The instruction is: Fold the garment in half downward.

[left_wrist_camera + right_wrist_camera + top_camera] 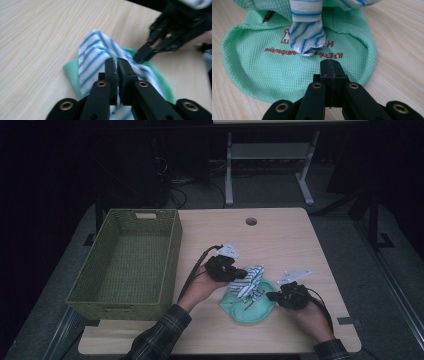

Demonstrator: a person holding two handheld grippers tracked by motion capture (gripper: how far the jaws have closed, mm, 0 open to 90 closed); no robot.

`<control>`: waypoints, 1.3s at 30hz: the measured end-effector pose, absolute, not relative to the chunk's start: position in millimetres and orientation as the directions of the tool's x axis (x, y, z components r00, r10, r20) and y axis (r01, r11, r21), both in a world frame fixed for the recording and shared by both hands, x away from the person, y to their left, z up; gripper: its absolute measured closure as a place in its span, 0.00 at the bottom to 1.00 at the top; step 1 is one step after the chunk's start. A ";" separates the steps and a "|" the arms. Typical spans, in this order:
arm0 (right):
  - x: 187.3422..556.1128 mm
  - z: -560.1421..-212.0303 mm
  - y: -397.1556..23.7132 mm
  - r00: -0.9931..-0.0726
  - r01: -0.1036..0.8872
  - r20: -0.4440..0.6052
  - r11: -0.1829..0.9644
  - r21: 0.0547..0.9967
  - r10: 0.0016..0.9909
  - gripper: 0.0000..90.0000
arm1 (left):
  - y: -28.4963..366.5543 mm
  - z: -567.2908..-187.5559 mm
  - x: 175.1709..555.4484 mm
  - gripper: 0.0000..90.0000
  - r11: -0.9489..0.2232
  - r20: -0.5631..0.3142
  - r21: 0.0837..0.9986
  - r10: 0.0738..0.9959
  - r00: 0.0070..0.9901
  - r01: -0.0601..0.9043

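Pinching striped cloth [95, 55], left claw [116, 65] clamped; right claw [330, 68] together, grip unclear.

Left hand-held gripper [239, 273] and right hand-held gripper [272, 296], jaws closed, tips facing each other.

Empty green woven basket [131, 260] at table's [285, 240] left, metal frame [267, 157] behind

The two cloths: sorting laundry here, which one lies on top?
The blue-and-white striped cloth. It is bunched up on the flat mint-green cloth, which bears rust-coloured lettering and lies on the table.
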State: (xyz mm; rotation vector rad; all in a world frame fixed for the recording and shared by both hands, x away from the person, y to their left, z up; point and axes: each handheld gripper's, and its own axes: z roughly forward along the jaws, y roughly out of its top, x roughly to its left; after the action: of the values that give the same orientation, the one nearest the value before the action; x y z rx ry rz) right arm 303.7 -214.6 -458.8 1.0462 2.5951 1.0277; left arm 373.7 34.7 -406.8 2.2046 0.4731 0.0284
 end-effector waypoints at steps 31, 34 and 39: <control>308.7 -449.6 -249.2 -0.672 0.572 0.073 0.455 0.683 0.736 1.00 | -15.2 -448.1 355.0 0.99 -0.645 -0.207 0.697 0.237 0.949 0.313; 308.9 -448.8 -252.4 -0.666 0.575 0.076 0.446 0.686 0.742 1.00 | -20.6 -453.4 351.7 0.99 -0.665 -0.199 0.685 0.224 0.954 0.298; 310.0 -447.6 -250.8 -0.672 0.568 0.072 0.450 0.689 0.737 1.00 | -23.2 -454.5 348.3 0.99 -0.665 -0.201 0.684 0.222 0.954 0.299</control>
State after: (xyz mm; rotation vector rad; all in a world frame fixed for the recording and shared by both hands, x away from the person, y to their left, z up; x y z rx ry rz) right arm 310.0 -250.8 -447.6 1.1313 2.4636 1.0344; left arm 348.3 -23.2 -454.5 2.3226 0.3643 -0.1272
